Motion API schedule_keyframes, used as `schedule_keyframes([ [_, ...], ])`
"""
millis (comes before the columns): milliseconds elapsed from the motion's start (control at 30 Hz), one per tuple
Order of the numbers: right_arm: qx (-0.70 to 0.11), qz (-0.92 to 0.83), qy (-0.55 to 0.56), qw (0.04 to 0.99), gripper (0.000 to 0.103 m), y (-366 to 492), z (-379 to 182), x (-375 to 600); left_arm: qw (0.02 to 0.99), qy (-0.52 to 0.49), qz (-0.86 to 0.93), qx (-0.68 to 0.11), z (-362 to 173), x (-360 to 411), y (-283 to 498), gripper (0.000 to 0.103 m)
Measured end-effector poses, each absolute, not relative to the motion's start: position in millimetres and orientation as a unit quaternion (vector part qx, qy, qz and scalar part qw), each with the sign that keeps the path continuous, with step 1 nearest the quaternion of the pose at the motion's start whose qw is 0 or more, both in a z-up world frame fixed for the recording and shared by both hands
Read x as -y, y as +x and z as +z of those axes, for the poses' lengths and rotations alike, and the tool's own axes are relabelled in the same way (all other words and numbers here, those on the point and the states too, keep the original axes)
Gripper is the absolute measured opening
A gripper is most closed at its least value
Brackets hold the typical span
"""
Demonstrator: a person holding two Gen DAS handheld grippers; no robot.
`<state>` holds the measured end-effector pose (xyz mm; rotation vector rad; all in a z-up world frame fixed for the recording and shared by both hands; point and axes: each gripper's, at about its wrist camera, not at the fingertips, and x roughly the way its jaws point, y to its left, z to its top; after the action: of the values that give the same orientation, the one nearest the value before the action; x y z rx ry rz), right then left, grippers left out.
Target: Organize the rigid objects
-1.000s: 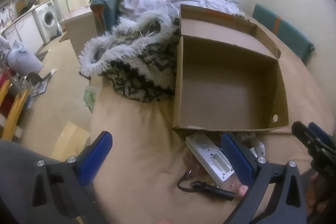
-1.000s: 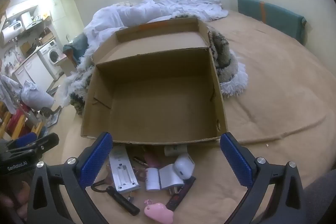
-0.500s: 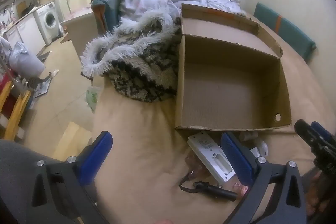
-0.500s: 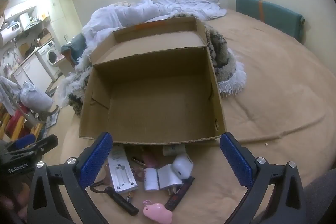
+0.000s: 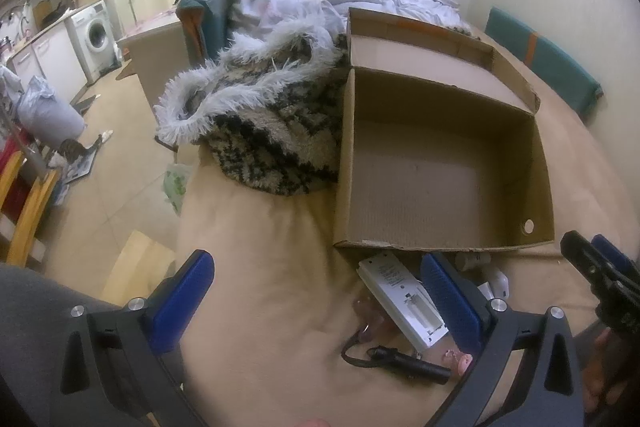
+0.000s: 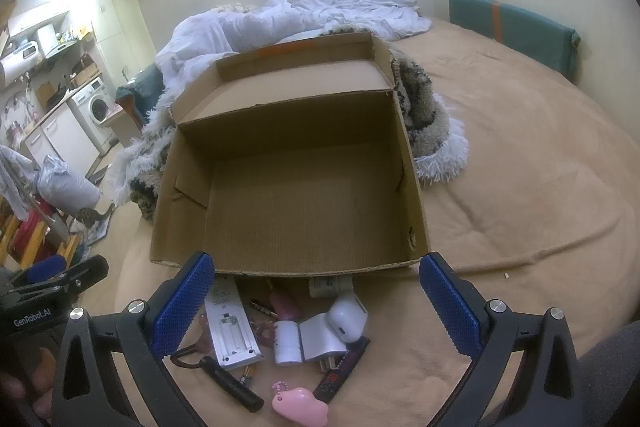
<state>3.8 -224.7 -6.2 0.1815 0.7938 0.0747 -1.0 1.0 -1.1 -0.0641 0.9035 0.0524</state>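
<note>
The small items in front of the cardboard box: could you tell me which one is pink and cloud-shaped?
It is the pink keychain charm, lying nearest the camera with a short bead chain. The remote, earbud case and charger beside it are white.

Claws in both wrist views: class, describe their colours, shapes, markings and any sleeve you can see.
Each claw, left and right, has black angular arms with triangular cut-outs and silver screws, tipped by blue textured pads. The left unit, seen from the right wrist, carries white "GenRobot.AI" lettering. Grey fabric shows beside it.
</note>
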Motion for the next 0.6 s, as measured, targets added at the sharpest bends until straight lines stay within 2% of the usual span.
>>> schedule_keyframes([
  [600,-0.384,0.035,0.091,0.918,0.103,3.2,-4.6,227.3,0.899,-0.028,0.034,-0.435,-1.2,-2.0,-1.4,0.103],
])
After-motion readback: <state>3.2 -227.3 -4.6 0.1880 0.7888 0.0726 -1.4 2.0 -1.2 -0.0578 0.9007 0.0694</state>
